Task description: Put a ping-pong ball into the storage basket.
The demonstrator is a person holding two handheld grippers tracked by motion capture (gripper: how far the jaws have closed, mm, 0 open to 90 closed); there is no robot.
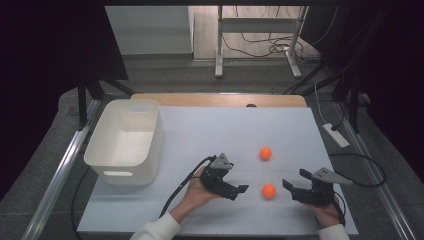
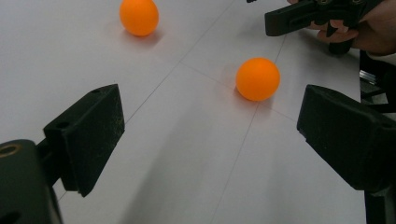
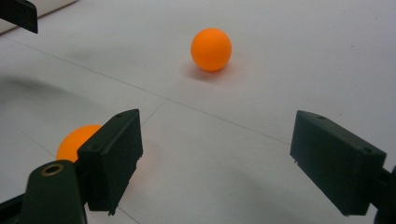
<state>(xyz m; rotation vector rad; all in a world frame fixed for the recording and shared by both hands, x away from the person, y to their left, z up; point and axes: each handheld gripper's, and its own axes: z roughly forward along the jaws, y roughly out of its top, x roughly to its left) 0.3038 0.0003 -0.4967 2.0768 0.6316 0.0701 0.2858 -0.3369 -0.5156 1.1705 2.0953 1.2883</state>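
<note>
Two orange balls point(image 1: 265, 153) point(image 1: 269, 190), one white bin point(image 1: 125, 142).

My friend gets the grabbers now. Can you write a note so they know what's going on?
Left gripper: open, holding nothing, just left of the near orange ball.
Right gripper: open, holding nothing, just right of that ball.
Far orange ball: lying free on the white table, farther out.
White bin: at the table's left; nothing shows in it.
Done: no ball picked up yet.
Left: probably both balls go into the bin.
</note>
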